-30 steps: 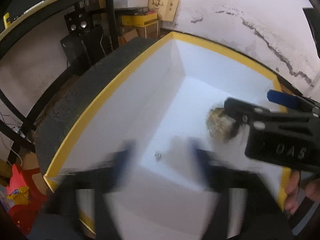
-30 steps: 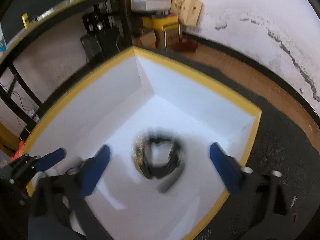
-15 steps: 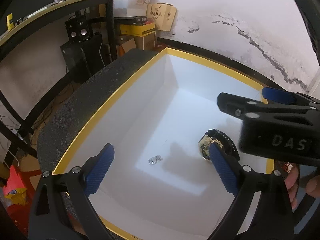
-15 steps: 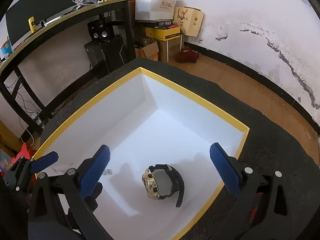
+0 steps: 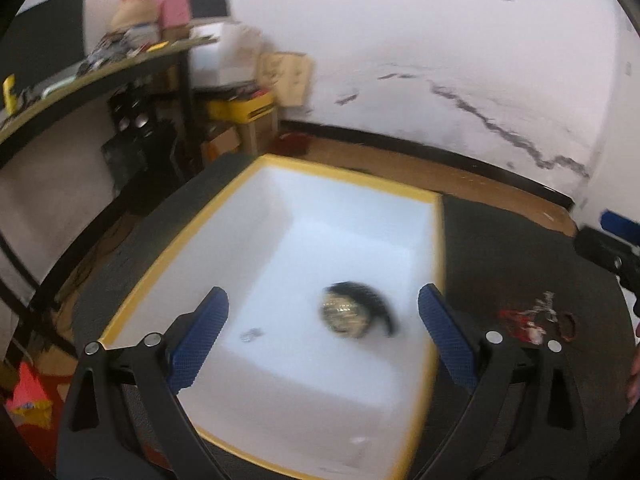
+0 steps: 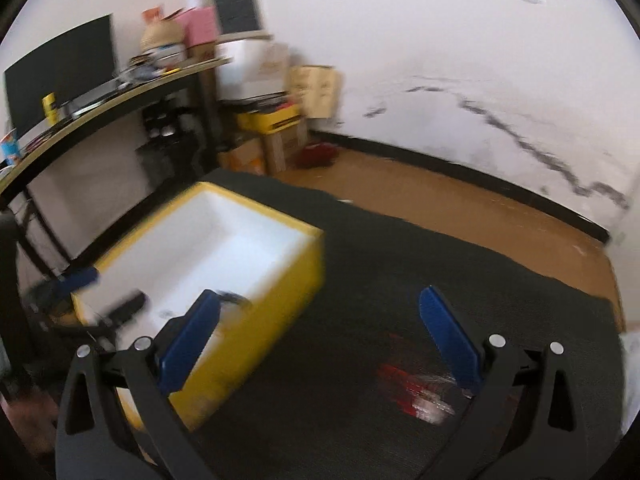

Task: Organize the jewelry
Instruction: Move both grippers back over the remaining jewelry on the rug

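The watch [image 5: 354, 314] lies inside the yellow box [image 5: 436, 240], near its right wall, with a small shiny piece [image 5: 251, 334] to its left. More jewelry [image 5: 534, 318], red and silver, lies on the dark tabletop [image 5: 500, 248] just right of the box. Each hand-held gripper, left [image 5: 324, 336] and right [image 6: 320, 340], is wide open and holds nothing. The red pieces look thin and tangled, so I think a fast grab could miss them, or drop them outside the box.
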The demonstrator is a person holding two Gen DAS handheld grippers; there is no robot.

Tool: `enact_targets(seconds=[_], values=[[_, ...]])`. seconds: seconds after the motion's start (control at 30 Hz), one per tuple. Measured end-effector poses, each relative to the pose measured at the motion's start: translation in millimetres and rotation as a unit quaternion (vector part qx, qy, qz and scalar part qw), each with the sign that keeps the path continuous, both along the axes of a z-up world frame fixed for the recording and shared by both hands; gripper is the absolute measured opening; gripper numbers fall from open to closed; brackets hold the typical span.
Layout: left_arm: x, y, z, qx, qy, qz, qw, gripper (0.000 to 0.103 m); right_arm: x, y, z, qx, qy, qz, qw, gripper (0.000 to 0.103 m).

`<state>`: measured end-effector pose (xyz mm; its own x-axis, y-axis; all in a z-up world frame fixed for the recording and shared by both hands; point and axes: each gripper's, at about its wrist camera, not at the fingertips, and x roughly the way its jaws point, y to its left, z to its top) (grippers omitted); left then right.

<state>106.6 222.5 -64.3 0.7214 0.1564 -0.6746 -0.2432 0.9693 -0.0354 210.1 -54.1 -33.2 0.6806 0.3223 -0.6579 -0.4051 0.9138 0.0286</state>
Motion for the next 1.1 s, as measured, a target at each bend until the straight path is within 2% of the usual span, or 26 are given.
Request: enact_targets(seconds=[0.2, 0.33, 0.43, 0.57, 0.7, 0.87, 1.0, 1.1], values=[[10, -82, 2, 0.008, -0.006, -0.069, 0.9976, 0.093, -25, -119, -30, -0.011, 0.003, -0.086, 0.996, 0.097], [22, -140, -12, 0.02, 0.004, -0.119, 0.9927, 0.095, -38, -168, -52, -0.003, 0.017, -0.119, 0.993, 0.097], [30, -176, -29, 0.028, 0.013, -0.145, 0.989, 0.095, -45, -189, -62, -0.006, 0.014, -0.125, 0.992, 0.097], [44, -215, -58, 0.043, 0.035, -0.182, 0.9817, 0.095, -47, -203, -85, -0.02, 0.017, -0.123, 0.992, 0.097], [56, -237, -88, 0.045, 0.057, -0.194, 0.9784, 0.095, -31, -207, -116, -0.036, 0.042, -0.116, 0.992, 0.096], [71, -251, -124, 0.05, 0.097, -0.201, 0.9734, 0.095, -4, -205, -156, -0.066, 0.084, -0.092, 0.99, 0.097], [82, -261, -144, 0.043, 0.119, -0.206, 0.9703, 0.095, 9, -195, -183, -0.09, 0.101, -0.065, 0.989, 0.097], [87, -264, -157, 0.037, 0.125, -0.208, 0.9693, 0.095, 16, -189, -193, -0.08, 0.094, -0.046, 0.991, 0.097]])
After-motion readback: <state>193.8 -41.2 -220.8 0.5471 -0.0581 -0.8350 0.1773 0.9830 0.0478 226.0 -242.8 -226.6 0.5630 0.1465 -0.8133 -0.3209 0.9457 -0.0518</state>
